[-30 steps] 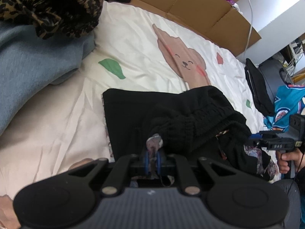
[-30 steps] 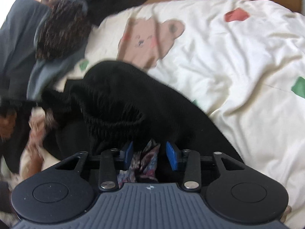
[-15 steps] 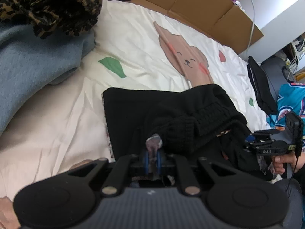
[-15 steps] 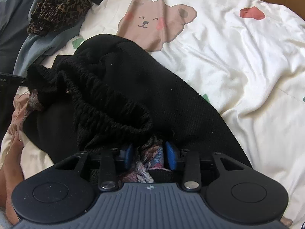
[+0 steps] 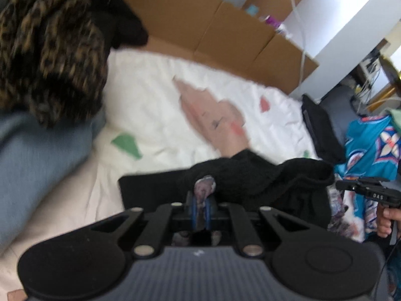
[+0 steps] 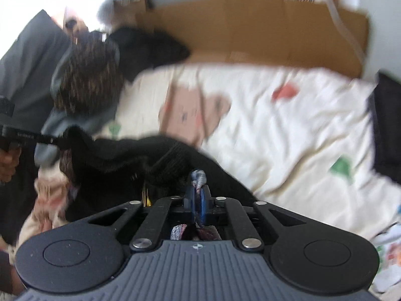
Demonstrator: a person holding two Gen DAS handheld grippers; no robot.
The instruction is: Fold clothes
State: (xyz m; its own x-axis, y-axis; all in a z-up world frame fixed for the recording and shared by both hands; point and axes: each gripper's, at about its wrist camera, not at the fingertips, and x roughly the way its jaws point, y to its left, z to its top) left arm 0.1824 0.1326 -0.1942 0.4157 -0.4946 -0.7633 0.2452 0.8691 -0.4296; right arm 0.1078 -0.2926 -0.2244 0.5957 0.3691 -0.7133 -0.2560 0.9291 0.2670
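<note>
1. Left tongs [image 5: 199,202] are pinched together on a bit of patterned lining sticking off the black garment [image 5: 250,178], right at the tips.
2. Right tongs [image 6: 198,198] are clamped on the same kind of patterned edge.
3. The garment hangs stretched between both tongs, its rest bunched on the bed [image 5: 155,110], on the cream bear-print duvet.
4. Leopard-print clothes [image 5: 50,50] are piled well off to the side. Both views are pretty blurry.
</note>
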